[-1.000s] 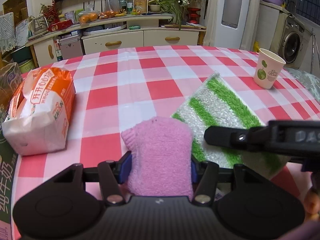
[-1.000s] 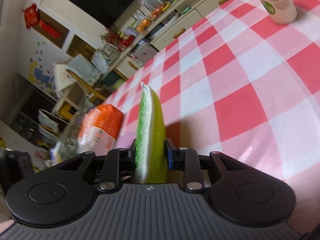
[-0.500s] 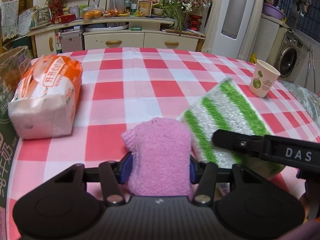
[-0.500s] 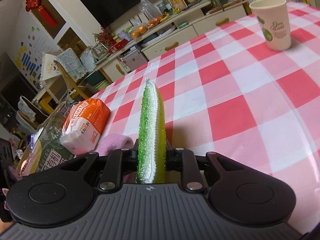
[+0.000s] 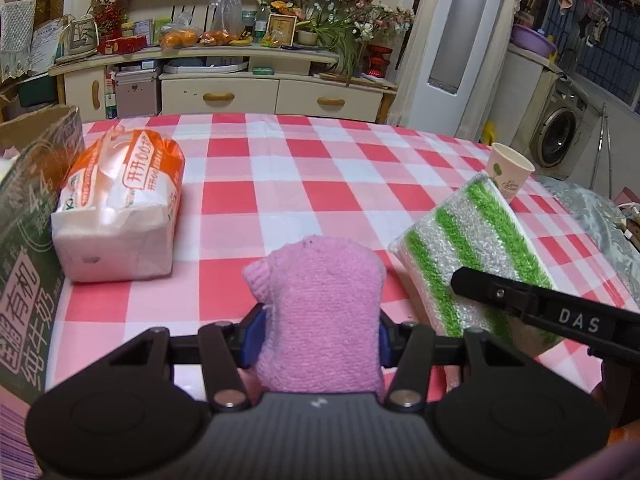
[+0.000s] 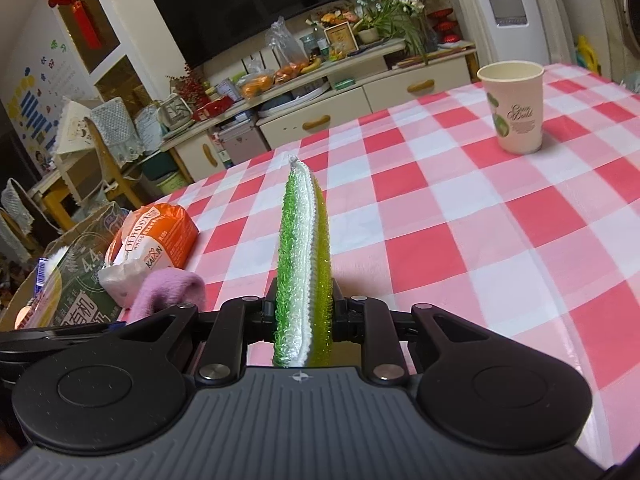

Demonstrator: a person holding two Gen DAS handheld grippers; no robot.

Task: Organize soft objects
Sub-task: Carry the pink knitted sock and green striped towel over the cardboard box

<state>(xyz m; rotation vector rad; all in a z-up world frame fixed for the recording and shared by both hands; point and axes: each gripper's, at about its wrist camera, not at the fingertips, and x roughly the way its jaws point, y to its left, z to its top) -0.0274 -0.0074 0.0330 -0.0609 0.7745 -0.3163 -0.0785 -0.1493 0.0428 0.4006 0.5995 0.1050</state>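
Nearest the lens, left claw (image 5: 320,330) clamped on a pink knitted cloth (image 5: 320,312), blue pads pressed into its 2 sides, cloth standing up out of the grip. Just beside it, right claw (image 6: 303,314) squeezed as tight as it goes on a green-and-white striped scrubbing pad (image 6: 303,264), held edge-on in its own view and seen flat, tilted, in the left view (image 5: 472,264). Against 1 second ago, both soft pieces now carried higher off the checked cloth, with more of the worktop (image 5: 280,200) showing under and beyond them; right view no longer tipped hard sideways but close to level. Probably the carrying stage, then: both items picked up, neither yet set down anywhere. Likely destination the green printed carton (image 5: 28,264) at the left edge, though that is only a guess. Further out on the red-and-white checks, an orange-and-white tissue pack (image 5: 120,208) next to the carton, and a paper cup (image 6: 514,106) well apart towards the far right. Beyond the worktop, a cream sideboard (image 5: 240,92) crowded with fruit, flowers and a framed picture, a dark screen above, and a washing machine (image 5: 560,136) off to the right.
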